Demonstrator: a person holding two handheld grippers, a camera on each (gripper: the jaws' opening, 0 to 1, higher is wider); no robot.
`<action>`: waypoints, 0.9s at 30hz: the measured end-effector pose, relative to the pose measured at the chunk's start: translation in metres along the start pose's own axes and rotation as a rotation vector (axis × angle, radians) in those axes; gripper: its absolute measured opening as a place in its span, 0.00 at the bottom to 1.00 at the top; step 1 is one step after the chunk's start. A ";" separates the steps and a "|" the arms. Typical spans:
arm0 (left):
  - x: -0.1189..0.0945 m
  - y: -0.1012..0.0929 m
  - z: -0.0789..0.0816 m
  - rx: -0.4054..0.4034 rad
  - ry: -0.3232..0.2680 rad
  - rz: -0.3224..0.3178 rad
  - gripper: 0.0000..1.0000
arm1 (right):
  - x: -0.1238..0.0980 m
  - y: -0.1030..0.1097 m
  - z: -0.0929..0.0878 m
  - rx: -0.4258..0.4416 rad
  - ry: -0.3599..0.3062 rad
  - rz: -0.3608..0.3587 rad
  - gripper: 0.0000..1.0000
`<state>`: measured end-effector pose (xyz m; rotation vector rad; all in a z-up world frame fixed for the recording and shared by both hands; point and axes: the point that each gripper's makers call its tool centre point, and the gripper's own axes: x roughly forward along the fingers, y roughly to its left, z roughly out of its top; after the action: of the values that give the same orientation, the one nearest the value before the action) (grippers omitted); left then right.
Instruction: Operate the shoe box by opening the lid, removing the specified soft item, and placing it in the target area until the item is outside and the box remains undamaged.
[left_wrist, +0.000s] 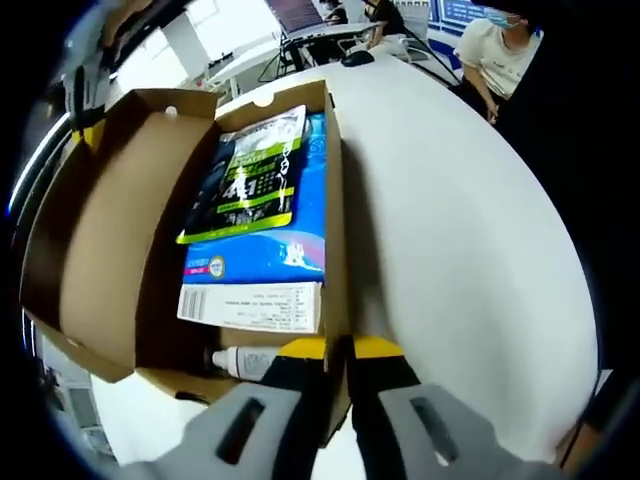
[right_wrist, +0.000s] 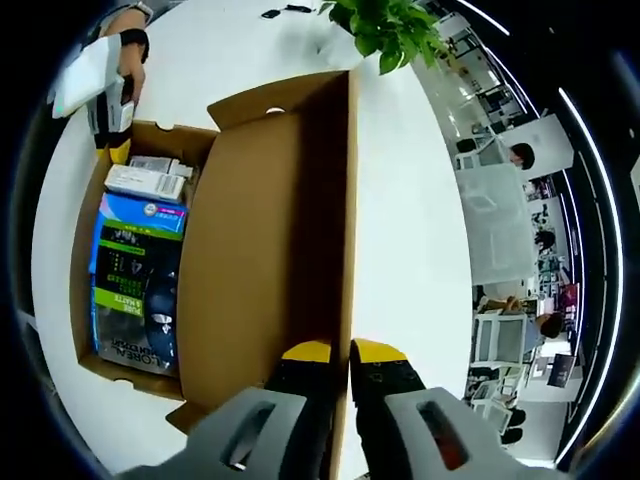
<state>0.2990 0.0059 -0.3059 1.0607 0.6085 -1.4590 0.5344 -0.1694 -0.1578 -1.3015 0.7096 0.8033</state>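
Two grippers at work: our left gripper (left_wrist: 339, 350) pinches the box (left_wrist: 336, 200) wall, our right gripper (right_wrist: 340, 352) pinches the open lid (right_wrist: 270, 250); next, we judge, release and lift the pouch (left_wrist: 245, 175) at 11 o'clock inside.

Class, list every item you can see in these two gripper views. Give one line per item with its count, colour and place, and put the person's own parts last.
Shoe box: one, brown cardboard, open on the table.
Lid: one, brown, folded back.
Blue pack: one, blue and white, lying inside the box.
Black-green pouch: one, on top of the blue pack.
Small white bottle: one, at the box end.
Table: one, white, under the box.
Plant: one, green, far table edge.
Left tool: yellow-tipped, pinching the box wall.
Right tool: yellow-tipped, pinching the lid edge.
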 end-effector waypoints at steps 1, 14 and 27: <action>0.000 0.000 0.000 0.000 -0.002 -0.001 0.05 | 0.001 0.000 0.000 0.004 0.000 0.003 0.04; -0.001 0.002 -0.001 -0.042 -0.009 0.003 0.06 | 0.014 0.001 -0.002 0.030 0.010 0.068 0.03; -0.003 0.004 0.000 -0.038 -0.023 -0.032 0.04 | 0.021 0.010 -0.002 0.048 -0.008 0.111 0.04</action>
<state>0.3024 0.0066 -0.3031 1.0076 0.6366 -1.4801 0.5378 -0.1681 -0.1808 -1.2236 0.7959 0.8756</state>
